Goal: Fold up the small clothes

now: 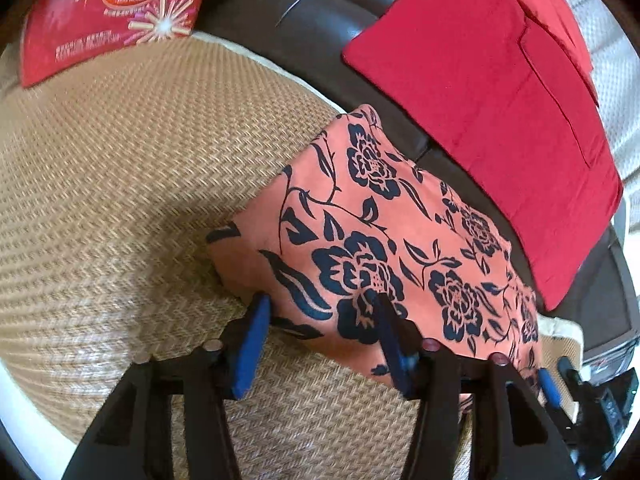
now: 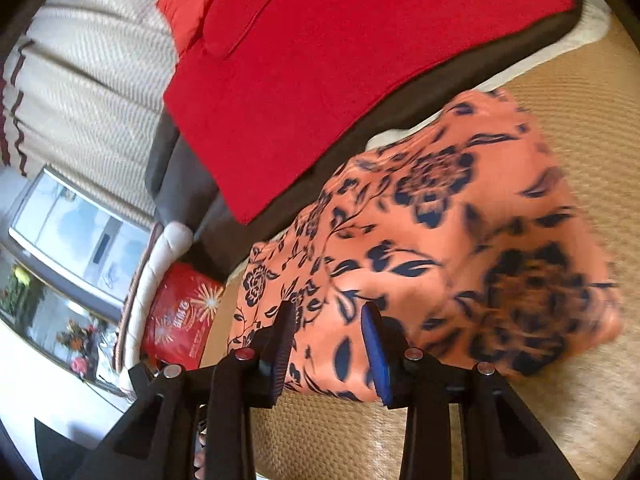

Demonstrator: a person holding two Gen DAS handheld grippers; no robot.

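between both grippers' (image 1: 320, 312) (image 2: 330, 312) open jaws, floral garment (image 1: 380, 240)

Warm, fairly bright daylight fills both fisheye views, whose edges bend into black corners. A soft shadow lies on the woven mat (image 1: 120, 200) left of the left claw (image 1: 320, 308). Right of the right claw (image 2: 328, 312), the floral cloth (image 2: 460, 240) smears with motion blur.

Home: sofa (image 1: 320, 4), red cushion (image 1: 480, 92)

Open left gripper (image 1: 320, 312) over near edge of orange flowered garment (image 1: 384, 240) on woven mat (image 1: 120, 200); red cloth (image 1: 480, 92) beyond; red packet (image 1: 116, 8) far left.
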